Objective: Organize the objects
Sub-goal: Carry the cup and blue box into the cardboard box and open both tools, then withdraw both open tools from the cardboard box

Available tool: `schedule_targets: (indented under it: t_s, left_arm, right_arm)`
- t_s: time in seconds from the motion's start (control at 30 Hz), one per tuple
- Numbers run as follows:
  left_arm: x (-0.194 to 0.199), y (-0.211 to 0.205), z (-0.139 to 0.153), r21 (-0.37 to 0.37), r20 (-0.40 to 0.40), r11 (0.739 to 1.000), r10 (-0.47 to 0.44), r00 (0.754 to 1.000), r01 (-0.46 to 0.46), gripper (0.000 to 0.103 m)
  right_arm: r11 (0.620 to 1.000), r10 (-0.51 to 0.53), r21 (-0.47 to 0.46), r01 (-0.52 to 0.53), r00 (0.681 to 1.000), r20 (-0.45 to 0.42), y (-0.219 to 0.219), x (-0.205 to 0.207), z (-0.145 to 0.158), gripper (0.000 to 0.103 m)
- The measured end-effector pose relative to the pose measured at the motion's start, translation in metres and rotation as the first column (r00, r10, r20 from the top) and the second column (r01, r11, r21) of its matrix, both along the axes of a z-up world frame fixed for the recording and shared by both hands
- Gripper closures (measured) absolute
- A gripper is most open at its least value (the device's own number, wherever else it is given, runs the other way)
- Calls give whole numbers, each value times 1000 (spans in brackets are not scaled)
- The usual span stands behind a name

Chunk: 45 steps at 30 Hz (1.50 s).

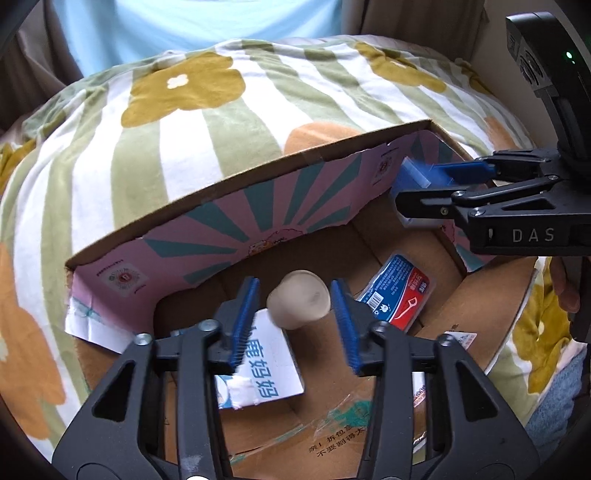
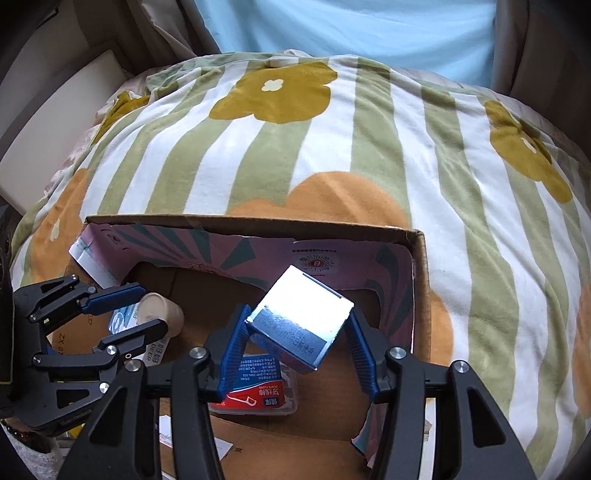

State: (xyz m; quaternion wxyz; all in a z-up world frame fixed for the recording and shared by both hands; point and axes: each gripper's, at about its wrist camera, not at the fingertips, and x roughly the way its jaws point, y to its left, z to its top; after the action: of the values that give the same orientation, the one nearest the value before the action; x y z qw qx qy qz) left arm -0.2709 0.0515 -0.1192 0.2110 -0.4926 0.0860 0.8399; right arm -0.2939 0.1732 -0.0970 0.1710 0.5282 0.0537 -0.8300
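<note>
An open cardboard box (image 1: 258, 171) (image 2: 258, 223) lies on a flowered blanket. My left gripper (image 1: 295, 325) (image 2: 153, 308) hangs over its left part, open. A beige cup (image 1: 299, 301) (image 2: 159, 310) is on its side between the pads, touching neither. My right gripper (image 2: 299, 332) (image 1: 402, 184) is over the right part. A shiny blue carton (image 2: 301, 321) sits tilted and loose between its spread pads. On the box floor lie a red-and-blue dental floss pack (image 1: 399, 295) (image 2: 258, 387) and a white-and-blue carton (image 1: 273, 365).
The green-striped blanket (image 1: 221, 122) (image 2: 332, 147) with yellow and orange flowers surrounds the box. Light blue fabric (image 2: 351, 29) fills the far side. The box's pink printed inner flap (image 1: 229, 236) stands at the back. A hand (image 1: 565, 288) shows at the right edge.
</note>
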Motion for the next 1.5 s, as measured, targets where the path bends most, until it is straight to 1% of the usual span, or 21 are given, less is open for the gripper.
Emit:
schedule_targets:
  t_s: [0.03,0.07,0.1,0.17,0.2,0.37,0.43,0.5,0.6,0.73,0.8,0.9,0.97,1.0,1.07,1.13,1.2,1.3,1.4,1.5]
  left_arm:
    - [0,2,2,-7,-3,1000,-6,1000,6,21]
    - [1,2,3,-8,-6,1000,-9,1000,9,2]
    - [3,2,6,4,-17,1000,-11,1000,11,0]
    - [5,0,8,23,-19,1000,-5,1000,5,0]
    - [6,-1,8,30,-17,1000,-3,1000,3,0]
    - [14,-5,14,29,-24,1000,4,1000,-4,0]
    - [19,-8,18,40,-27,999,10,1000,-9,0]
    - [23,-12,22,52,-24,999,12,1000,-11,0]
    - [34,-17,32,51,-45,999,18,999,-16,0]
    - [47,-26,51,84,-46,995,50,998,-46,0]
    - [54,-30,64,108,-65,992,69,995,-61,0]
    - [68,-32,82,124,-92,990,78,993,-67,0]
    - [78,-33,95,119,-102,991,77,992,-64,0]
    - [85,-33,103,116,-121,991,75,990,-61,0]
    - [100,-35,118,113,-172,992,79,982,-60,0]
    - [116,-38,134,121,-214,990,92,972,-67,0]
    - [132,-42,147,135,-243,988,112,964,-81,0]
    - [157,-50,161,154,-273,983,140,952,-101,0]
    - [182,-59,170,179,-313,977,170,934,-118,0]
    - [199,-64,171,198,-320,973,176,931,-116,0]
  right_arm:
    - [1000,-2,1,2,1000,-2,-1,0,1,30]
    - [1000,-15,1,15,1000,-1,-1,0,2,21]
    - [1000,-18,-5,18,1000,-13,-1,1,5,18]
    - [1000,-30,3,30,999,-35,-1,4,8,5]
    - [1000,-26,6,26,999,-41,-2,6,9,2]
    - [999,-23,27,24,999,-48,-2,12,12,2]
    - [999,-27,29,28,998,-53,-1,15,15,2]
    - [999,-31,41,34,997,-73,0,19,22,2]
    - [998,-40,38,44,993,-109,2,27,36,2]
    - [998,-55,16,58,989,-141,5,43,58,2]
    - [996,-82,17,86,984,-158,8,53,67,2]
    - [996,-93,-24,91,984,-150,13,69,79,2]
    - [996,-90,-34,86,985,-150,15,82,89,2]
    - [996,-88,-20,86,983,-159,14,90,95,2]
    - [996,-76,31,84,976,-205,12,112,108,2]
    - [995,-52,62,72,959,-277,10,138,122,2]
    - [995,-35,80,65,943,-330,9,163,133,2]
    - [992,-35,97,77,927,-374,13,196,146,2]
    - [996,-36,59,65,914,-403,20,222,153,2]
    - [999,-32,19,44,914,-404,25,245,153,2]
